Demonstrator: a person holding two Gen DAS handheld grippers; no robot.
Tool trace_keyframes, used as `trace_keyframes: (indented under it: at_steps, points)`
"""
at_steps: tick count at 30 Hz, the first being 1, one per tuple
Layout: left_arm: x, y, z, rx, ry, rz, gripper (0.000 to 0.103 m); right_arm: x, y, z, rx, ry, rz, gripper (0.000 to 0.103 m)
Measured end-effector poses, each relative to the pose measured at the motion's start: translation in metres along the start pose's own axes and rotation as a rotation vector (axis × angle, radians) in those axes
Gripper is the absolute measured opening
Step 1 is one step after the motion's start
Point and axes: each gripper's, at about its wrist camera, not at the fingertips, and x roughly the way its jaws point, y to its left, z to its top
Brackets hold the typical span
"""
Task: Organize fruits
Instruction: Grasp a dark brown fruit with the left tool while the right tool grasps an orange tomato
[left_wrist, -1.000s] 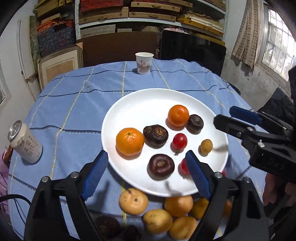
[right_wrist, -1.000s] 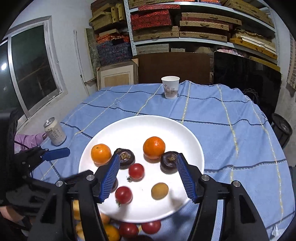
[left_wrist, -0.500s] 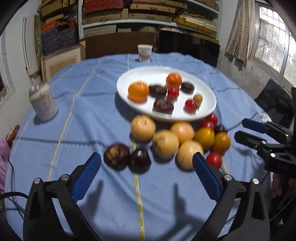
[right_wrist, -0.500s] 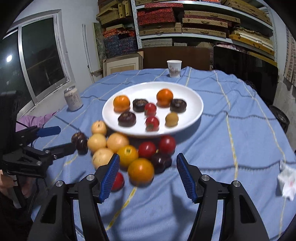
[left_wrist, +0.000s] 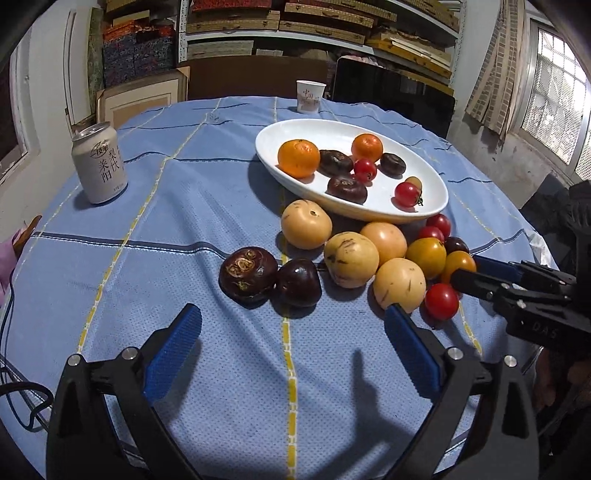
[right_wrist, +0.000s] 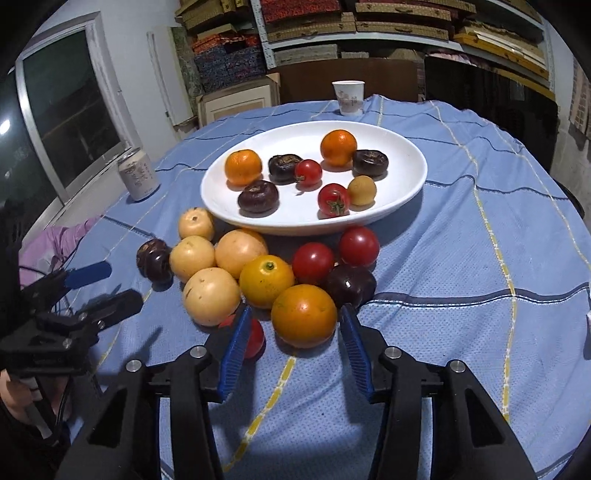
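Observation:
A white plate holds two oranges, dark fruits, red tomatoes and a small yellow fruit. Loose fruit is piled in front of it on the blue cloth. My right gripper is closing, its blue pads either side of an orange fruit without pressing it; a red tomato sits behind the left pad. My left gripper stands wide open, just short of two dark fruits, with nothing between its fingers.
A drink can stands at the table's left, a paper cup at its far edge. Pale yellow fruits and tomatoes crowd between the grippers and the plate. Shelves and boxes stand behind.
Both grippers have pulled back and down from over the plate to the loose fruit in front. The left jaws have widened; the right jaws have narrowed around the orange fruit.

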Motion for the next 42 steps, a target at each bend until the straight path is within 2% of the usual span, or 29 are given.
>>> trace_keyframes:
  at_steps: [3, 5, 6, 11, 14, 17, 20, 21, 22, 24, 29, 33, 36, 37, 39, 40, 42]
  points:
    - [0.000, 0.003, 0.001, -0.015, -0.005, 0.006, 0.097, 0.003, 0.001, 0.004, 0.013, 0.000, -0.006, 0.050]
    - [-0.002, 0.009, 0.002, -0.049, -0.008, 0.001, 0.097, 0.003, 0.006, 0.003, -0.006, -0.002, -0.017, 0.044]
    - [-0.001, 0.014, 0.003, -0.074, -0.006, -0.003, 0.097, 0.002, 0.006, 0.003, -0.009, -0.003, -0.024, 0.038]
    - [0.006, 0.047, 0.007, -0.239, 0.039, -0.019, 0.097, -0.012, 0.001, -0.005, 0.003, -0.040, -0.007, 0.037]
    - [0.013, 0.053, 0.010, -0.263, 0.067, -0.002, 0.097, -0.020, -0.005, -0.012, 0.012, -0.064, 0.013, 0.037]
    - [0.016, 0.041, 0.015, -0.218, 0.070, 0.020, 0.097, -0.019, -0.010, -0.019, 0.029, -0.048, 0.017, 0.037]
    - [0.013, 0.022, 0.018, -0.149, 0.029, 0.032, 0.097, -0.021, -0.012, -0.020, 0.037, -0.056, 0.027, 0.038]
    - [0.012, 0.015, 0.019, -0.117, 0.011, 0.043, 0.092, -0.020, -0.012, -0.020, 0.035, -0.053, 0.028, 0.038]
    - [0.011, 0.011, 0.020, -0.094, 0.007, 0.047, 0.081, -0.021, -0.012, -0.021, 0.035, -0.054, 0.030, 0.038]
    - [0.015, 0.005, 0.021, -0.056, 0.027, 0.031, 0.070, -0.021, -0.012, -0.021, 0.037, -0.056, 0.037, 0.038]
    - [0.007, 0.020, 0.029, -0.051, 0.038, -0.018, 0.069, -0.022, -0.013, -0.022, 0.042, -0.060, 0.050, 0.038]
    - [0.004, 0.034, 0.041, 0.032, 0.048, 0.050, 0.069, -0.022, -0.014, -0.022, 0.043, -0.058, 0.062, 0.037]
    - [0.017, 0.036, 0.040, 0.160, 0.071, 0.120, 0.067, -0.022, -0.014, -0.023, 0.046, -0.058, 0.065, 0.038]
    - [0.023, 0.037, 0.039, 0.185, 0.087, 0.120, 0.067, -0.022, -0.014, -0.023, 0.047, -0.059, 0.067, 0.038]
    - [0.022, 0.039, 0.039, 0.209, 0.067, 0.100, 0.066, -0.022, -0.014, -0.023, 0.050, -0.060, 0.070, 0.038]
    - [0.022, 0.040, 0.039, 0.221, 0.065, 0.092, 0.062, -0.021, -0.015, -0.023, 0.051, -0.060, 0.071, 0.038]
    - [0.019, 0.041, 0.037, 0.228, 0.066, 0.034, 0.059, -0.021, -0.016, -0.023, 0.054, -0.057, 0.074, 0.038]
